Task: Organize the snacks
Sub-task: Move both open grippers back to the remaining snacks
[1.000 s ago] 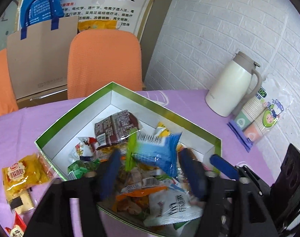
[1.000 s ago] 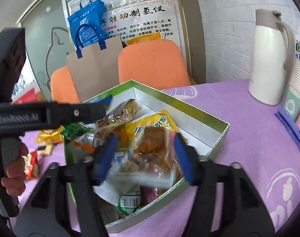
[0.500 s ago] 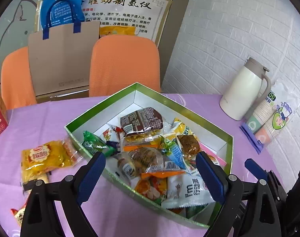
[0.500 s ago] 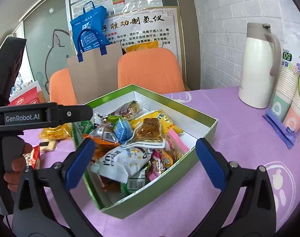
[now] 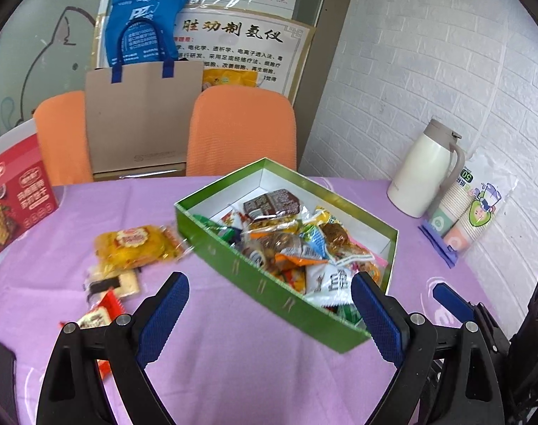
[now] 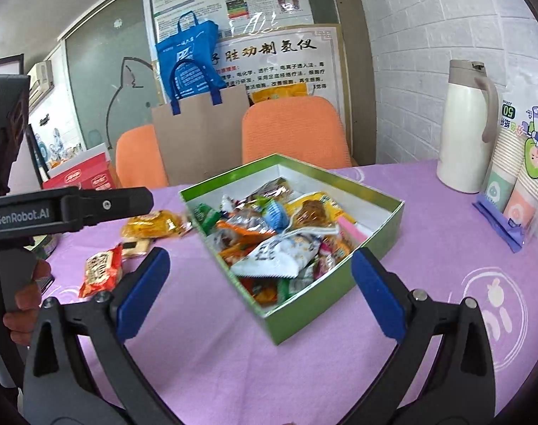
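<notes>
- We hold both tools above the purple tablecloth (image 5: pixel 233 372), short of the green box (image 5: pixel 269 283). The left gripper (image 5: pixel 269 313) is spread wide with nothing between its blue pads, and the right gripper (image 6: pixel 258 292) stands the same way, empty.
- The box sits at 12 o'clock from both grippers, heaped with wrapped snacks; a white packet (image 6: pixel 279 256) lies on top near the front wall.
- Loose snacks remain outside at 10 o'clock from the left gripper: a yellow bread packet (image 5: pixel 136 246), a pale cracker pack (image 5: pixel 111 283) and a red packet (image 5: pixel 99 315), partly hidden by the left finger.
- We judge the next step to be collecting these strays. It is best to approach low and flat, pinch a crimped seam rather than the puffed middle, and close gently.
- The wrappers are glossy film, crinkly and slippery, and the contents probably crush easily.
- The box is thin card, white inside, with low straight walls; it is light, so it may slide if nudged.
- The cloth looks smooth, and flat packets may need to be scooped at an edge.
- At 2 o'clock a cream jug (image 5: pixel 425 173) and sleeved paper cups (image 5: pixel 471 212) stand well apart from the box.
</notes>
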A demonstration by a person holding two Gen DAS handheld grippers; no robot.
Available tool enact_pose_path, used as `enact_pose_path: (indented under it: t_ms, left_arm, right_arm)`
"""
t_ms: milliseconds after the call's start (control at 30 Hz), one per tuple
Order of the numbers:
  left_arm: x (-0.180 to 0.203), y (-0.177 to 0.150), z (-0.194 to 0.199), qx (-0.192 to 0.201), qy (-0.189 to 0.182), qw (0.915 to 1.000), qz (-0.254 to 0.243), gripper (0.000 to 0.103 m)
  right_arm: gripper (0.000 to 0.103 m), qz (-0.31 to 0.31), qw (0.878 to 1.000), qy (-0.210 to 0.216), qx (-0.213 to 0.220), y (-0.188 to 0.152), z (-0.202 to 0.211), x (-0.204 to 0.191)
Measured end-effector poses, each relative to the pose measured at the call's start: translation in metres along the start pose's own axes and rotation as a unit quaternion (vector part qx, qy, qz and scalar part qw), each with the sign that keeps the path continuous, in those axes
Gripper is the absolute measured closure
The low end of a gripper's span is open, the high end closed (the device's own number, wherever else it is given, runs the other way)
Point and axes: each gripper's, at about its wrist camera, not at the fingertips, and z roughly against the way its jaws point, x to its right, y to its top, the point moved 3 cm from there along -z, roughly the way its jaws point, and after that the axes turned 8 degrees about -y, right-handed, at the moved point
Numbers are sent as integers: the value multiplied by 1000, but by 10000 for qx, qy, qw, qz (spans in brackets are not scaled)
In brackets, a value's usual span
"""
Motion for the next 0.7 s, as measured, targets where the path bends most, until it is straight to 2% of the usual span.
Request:
enact_pose_path:
  t_ms: [167, 333, 467, 600, 700]
  left_arm:
    - [-33, -39, 23, -46, 355, 9986, 390, 8]
    - [-88, -88, 41, -97, 654, 9921, 1065, 8]
    - [-124, -106, 51, -149, 939, 9874, 1267, 8]
    - [-148, -107, 64, 24, 807, 9853, 1507, 8]
    - [-156, -100, 63, 86, 672, 9866, 1481, 8]
  right_arm:
    - [1, 133, 9991, 263, -300, -21, 2, -22]
    - [1, 265, 9960, 511, -686, -44, -4, -45]
    - [1, 425, 9926, 703, -893, -54, -10, -67]
    - [1, 544, 9892, 860, -1054, -61, -16, -90]
    - [1, 636, 9865, 897, -1214, -66, -23, -104]
